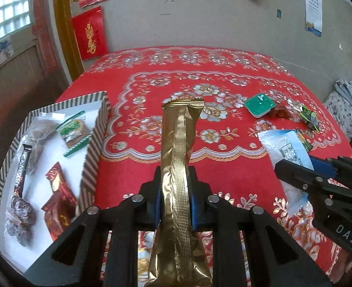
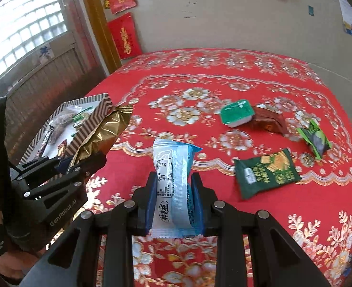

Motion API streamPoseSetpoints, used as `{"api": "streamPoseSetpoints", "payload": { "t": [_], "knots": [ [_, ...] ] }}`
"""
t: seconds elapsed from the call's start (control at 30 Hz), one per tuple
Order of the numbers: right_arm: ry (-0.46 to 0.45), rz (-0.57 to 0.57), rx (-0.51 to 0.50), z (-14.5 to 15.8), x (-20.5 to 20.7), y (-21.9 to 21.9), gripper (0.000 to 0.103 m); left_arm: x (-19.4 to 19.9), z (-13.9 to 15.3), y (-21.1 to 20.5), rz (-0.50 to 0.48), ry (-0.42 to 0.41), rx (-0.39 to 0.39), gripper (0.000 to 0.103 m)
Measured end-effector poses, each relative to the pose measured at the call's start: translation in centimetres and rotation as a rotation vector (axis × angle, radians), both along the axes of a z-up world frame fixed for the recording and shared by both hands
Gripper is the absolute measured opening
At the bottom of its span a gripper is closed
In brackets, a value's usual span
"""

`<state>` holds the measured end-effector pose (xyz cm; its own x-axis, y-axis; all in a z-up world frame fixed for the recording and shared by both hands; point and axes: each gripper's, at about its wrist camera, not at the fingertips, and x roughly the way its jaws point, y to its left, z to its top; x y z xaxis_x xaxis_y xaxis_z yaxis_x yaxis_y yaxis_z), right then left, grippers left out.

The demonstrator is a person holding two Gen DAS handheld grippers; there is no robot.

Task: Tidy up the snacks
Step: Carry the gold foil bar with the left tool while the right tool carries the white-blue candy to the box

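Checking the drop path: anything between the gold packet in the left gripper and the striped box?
Nothing visible blocks it. The left gripper holds the long gold foil packet to the right of the striped cardboard box; only the box's own near wall lies between them. Snacks already cover parts of the white floor, with bare patches between them.

**Materials and Finishes Seen**

A glossy, crinkled gold foil wrapper (image 1: 176,167), embossed along its seam, is clamped between matt blue pads (image 1: 193,211) set in the matt black plastic left gripper (image 1: 175,205), which is fitted with bright metal pins. A smooth, faintly shiny white-and-blue plastic packet (image 2: 173,186) is gripped in the right gripper (image 2: 174,205). The table is covered by a sheeny red floral tablecloth (image 1: 223,172). At its left edge a striped cardboard box (image 1: 94,143) with a matt white floor is seen. Near the right edge, a foil-lidded green cup (image 2: 236,113) and a glossy dark green packet (image 2: 266,173) are found.
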<state>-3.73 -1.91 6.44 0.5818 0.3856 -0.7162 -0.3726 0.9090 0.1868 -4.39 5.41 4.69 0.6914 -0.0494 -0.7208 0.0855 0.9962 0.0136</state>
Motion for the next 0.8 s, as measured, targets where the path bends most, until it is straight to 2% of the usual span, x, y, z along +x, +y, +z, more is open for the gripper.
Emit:
{"api": "streamPoseSetpoints", "payload": {
  "t": [0.8],
  "knots": [
    [-0.044,0.190,-0.010,2.6,-1.0,10.8,0.028,-2.7,2.7,9.1,0.147,-0.055,-0.018,0.021]
  ]
}}
